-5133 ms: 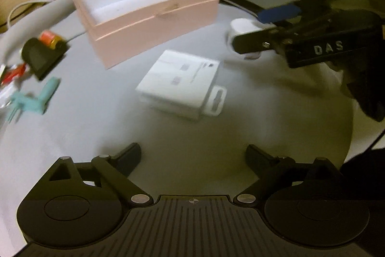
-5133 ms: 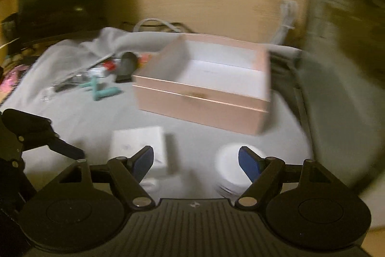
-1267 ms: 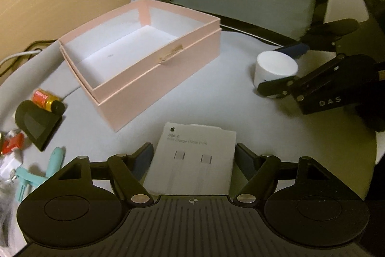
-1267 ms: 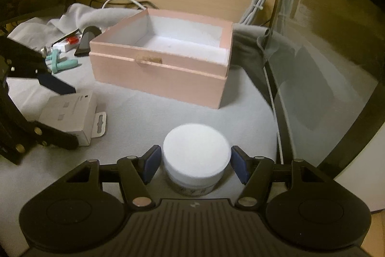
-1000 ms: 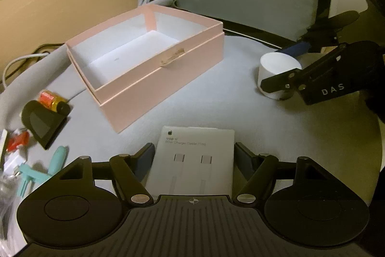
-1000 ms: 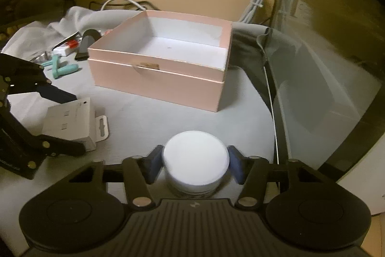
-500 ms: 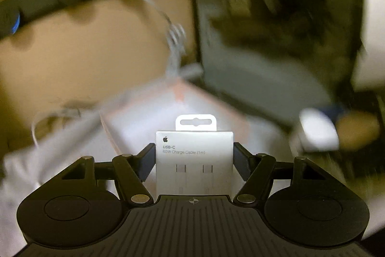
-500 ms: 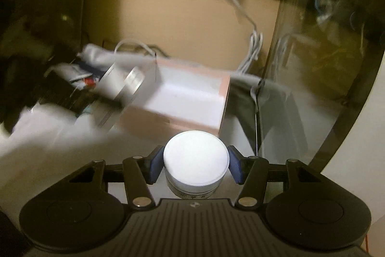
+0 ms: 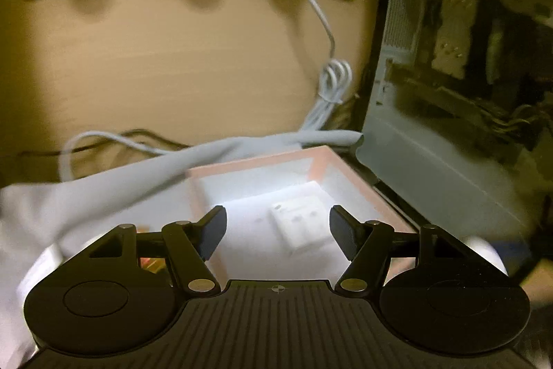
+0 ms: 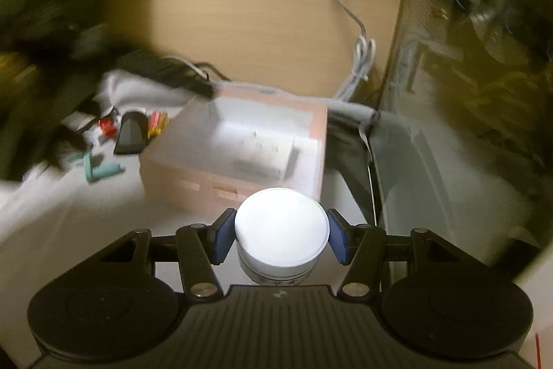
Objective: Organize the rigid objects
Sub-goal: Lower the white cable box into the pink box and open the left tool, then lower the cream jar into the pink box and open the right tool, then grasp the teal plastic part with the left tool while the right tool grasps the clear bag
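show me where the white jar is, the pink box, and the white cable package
white jar (image 10: 281,227): right wrist view, middle of its lid.
pink box (image 10: 319,127): right wrist view, right wall.
white cable package (image 9: 300,223): left wrist view, top face, lying inside the box.

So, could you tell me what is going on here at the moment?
A person with a gripper in each hand is tidying items into a pink box. The white cable package already lies inside it, and the left gripper, nothing between its closing jaws, hangs above. The right gripper holds a white jar just short of the box.
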`<state>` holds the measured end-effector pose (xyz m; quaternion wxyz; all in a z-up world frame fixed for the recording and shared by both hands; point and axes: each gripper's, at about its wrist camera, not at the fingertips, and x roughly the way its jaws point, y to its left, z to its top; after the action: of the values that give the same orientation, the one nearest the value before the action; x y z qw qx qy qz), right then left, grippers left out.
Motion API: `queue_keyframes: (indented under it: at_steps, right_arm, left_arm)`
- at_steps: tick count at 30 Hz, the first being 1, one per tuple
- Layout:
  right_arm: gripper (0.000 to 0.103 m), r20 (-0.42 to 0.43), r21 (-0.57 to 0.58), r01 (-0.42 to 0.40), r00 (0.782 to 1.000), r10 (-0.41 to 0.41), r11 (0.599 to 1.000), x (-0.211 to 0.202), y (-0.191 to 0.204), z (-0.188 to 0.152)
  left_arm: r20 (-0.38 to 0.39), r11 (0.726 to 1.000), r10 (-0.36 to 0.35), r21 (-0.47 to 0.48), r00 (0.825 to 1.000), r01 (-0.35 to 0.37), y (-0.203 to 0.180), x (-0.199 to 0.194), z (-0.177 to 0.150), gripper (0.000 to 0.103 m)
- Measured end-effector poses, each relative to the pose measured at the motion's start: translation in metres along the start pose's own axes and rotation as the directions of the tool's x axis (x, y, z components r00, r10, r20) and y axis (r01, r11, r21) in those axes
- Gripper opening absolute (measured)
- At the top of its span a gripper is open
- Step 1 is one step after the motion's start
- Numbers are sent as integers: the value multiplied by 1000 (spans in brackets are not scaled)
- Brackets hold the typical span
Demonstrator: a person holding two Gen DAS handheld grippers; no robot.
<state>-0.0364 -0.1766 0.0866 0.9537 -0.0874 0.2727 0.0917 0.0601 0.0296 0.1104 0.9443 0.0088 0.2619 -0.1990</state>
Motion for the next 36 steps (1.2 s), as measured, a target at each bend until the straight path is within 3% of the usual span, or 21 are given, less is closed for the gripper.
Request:
queue_keyframes:
  at_steps: [4,9,12,15,18,21,26,30,32,36]
  right_arm:
    - [55,15,-3,-63,998,63,998,32,12,30]
    - [55,37,-44,-104,994,105,994,90,47,59]
    - [56,52,-62,-127,990,131,990,119,64,62]
    - [58,-15,-73,-130,991,129,989,138,74,59]
    - [65,-9,-66,-137,991,136,988,127,79,51]
    - [68,23,-92,-136,990,138,987,104,87,40]
    - [79,54,-122,-159,985,167,980,63,98,16]
    - [79,17,-162,-163,986,168,973,52,112,-4]
    - [79,-2,-166,-155,988,157,974,49,116,-11]
    - [79,-14,-159,-143,990,143,977,41,114,-23]
  left_arm:
    - [-16,997,41,-61,999,-42,15,-50,-44,71]
    - [-88,983,107,-141,990,-119,40,-80,-85,71]
    - [-134,963,174,-185,976,-197,59,-89,-103,71]
    - [-171,937,244,-211,955,-277,79,-96,-114,71]
    - [-183,916,287,-235,940,-325,99,-105,-120,71]
    - [-175,910,298,-244,938,-335,111,-104,-116,71]
    - [-168,911,237,-303,957,-279,117,-84,-101,71]
    - [-191,872,175,-426,966,-242,115,-56,-90,71]
    - [-206,844,186,-467,961,-263,113,-43,-87,71]
    - [-220,819,287,-448,933,-357,114,-18,-82,71]
